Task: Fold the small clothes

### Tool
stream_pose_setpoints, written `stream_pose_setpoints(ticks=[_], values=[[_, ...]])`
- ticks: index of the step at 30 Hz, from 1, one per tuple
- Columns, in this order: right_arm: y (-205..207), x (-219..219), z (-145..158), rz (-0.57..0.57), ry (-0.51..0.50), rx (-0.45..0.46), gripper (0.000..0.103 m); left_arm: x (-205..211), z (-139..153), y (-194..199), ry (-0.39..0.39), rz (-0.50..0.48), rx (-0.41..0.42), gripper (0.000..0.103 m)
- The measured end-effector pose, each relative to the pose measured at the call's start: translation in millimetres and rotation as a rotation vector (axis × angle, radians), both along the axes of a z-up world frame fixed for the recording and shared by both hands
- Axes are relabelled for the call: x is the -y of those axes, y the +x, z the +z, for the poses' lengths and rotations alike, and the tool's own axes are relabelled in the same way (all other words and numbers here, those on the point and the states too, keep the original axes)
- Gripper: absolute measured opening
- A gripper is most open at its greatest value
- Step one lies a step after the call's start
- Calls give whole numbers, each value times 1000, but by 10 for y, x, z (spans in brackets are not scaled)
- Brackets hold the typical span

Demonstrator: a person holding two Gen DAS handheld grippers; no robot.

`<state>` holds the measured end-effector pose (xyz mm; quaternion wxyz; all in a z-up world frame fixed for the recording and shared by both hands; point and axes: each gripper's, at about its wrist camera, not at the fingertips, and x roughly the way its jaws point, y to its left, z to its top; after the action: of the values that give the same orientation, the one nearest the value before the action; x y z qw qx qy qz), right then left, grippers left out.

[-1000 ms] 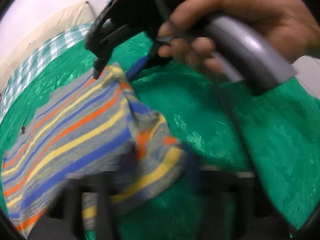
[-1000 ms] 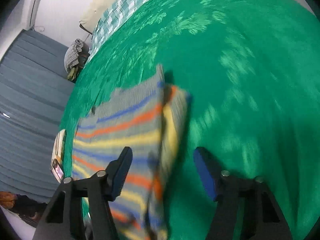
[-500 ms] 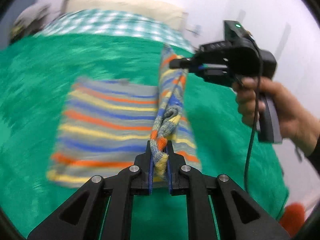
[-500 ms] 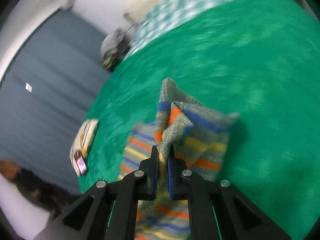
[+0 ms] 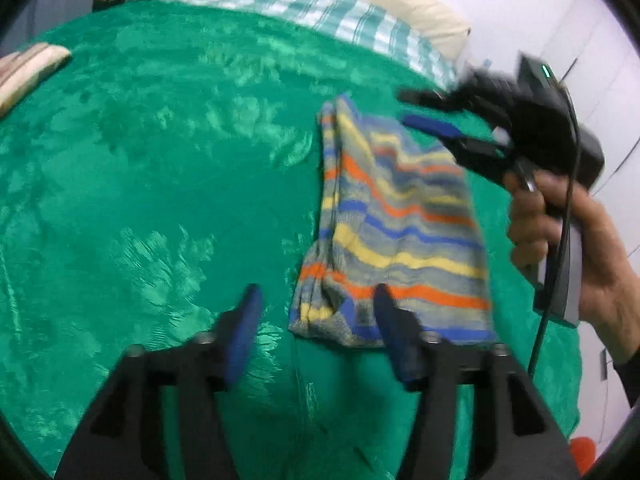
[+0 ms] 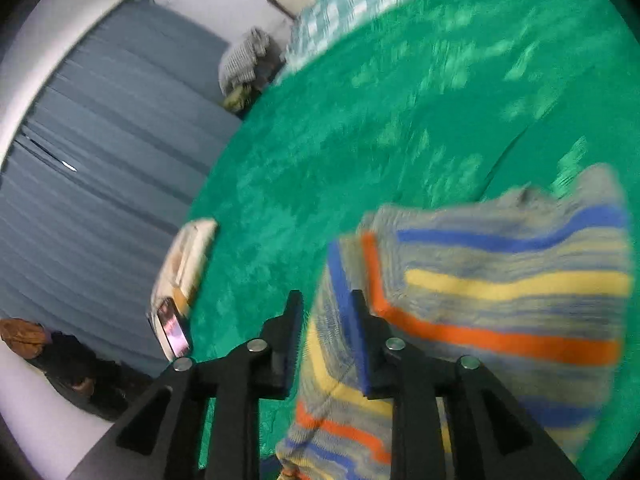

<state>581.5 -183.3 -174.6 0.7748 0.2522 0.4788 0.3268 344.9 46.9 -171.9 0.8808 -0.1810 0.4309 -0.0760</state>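
Striped garment (image 5: 400, 232) lies folded on the green bedspread (image 5: 160, 160), its long axis running away from the left gripper (image 5: 316, 332) toward the checked pillow (image 5: 320, 12). Left gripper's jaws gape wide over its near edge, released. Right gripper (image 5: 424, 110) hovers spread apart at the far end.

Even, fairly bright indoor light is seen in both views, with pale sheen patches on the green bedspread (image 5: 168, 168). Motion blur softens the striped garment (image 6: 500, 288) and the fingers (image 5: 244, 328). Fisheye bending and dark vignetting are seen at the edges.
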Motion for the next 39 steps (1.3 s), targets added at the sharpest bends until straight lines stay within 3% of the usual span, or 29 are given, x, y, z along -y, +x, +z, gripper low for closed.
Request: stream_pose_setpoints(ticks=[2, 5, 9, 10, 11, 12, 14, 16, 17, 21, 24, 27, 28, 30, 31, 33, 35, 39], values=[[-114, 153, 158, -1, -65, 55, 27, -39, 26, 32, -17, -24, 15, 68], [-444, 322, 396, 71, -263, 187, 27, 5, 67, 186, -10, -51, 18, 72], [-1015, 371, 384, 203, -443, 313, 27, 96, 21, 844, 39, -70, -17, 72], [-1120, 345, 315, 230, -460, 326, 27, 82, -54, 1015, 43, -61, -58, 68], [-1194, 331, 228, 249, -468, 326, 27, 53, -166, 1230, 64, -37, -114, 45], [-1247, 293, 78, 267, -486, 310, 27, 26, -251, 1342, 67, -32, -152, 34], [-1272, 249, -209, 264, -531, 266, 27, -60, -326, 1446, 45, -28, -191, 34], [-1293, 248, -308, 225, -516, 273, 27, -110, -204, 1382, 68, -35, -172, 36], [-1291, 262, -265, 206, -507, 270, 27, -138, -117, 1307, 85, -38, -145, 43], [-1410, 397, 37, 138, -463, 292, 27, -231, 151, 802, 47, -71, -60, 83], [-1606, 411, 108, 150, -467, 320, 28, -139, 35, 535, 86, -111, -73, 86], [-1773, 306, -246, 199, -532, 248, 35, -36, -319, 514, 236, -100, -187, 80], [-1821, 276, -409, 203, -569, 209, 35, -47, -358, 490, 239, -93, -196, 80], [-1900, 264, -351, 157, -562, 232, 38, -84, -247, 368, 242, -58, -164, 89], [-1923, 286, -302, 142, -554, 227, 43, -87, -166, 289, 270, -40, -142, 93], [-2050, 400, -130, 69, -496, 231, 81, -59, -38, 157, 327, -31, -98, 96], [-2192, 509, -9, -7, -470, 261, 89, -34, 35, 80, 357, -28, -80, 96], [-2353, 629, 15, -56, -456, 239, 89, -27, 141, -41, 374, -17, -68, 96]])
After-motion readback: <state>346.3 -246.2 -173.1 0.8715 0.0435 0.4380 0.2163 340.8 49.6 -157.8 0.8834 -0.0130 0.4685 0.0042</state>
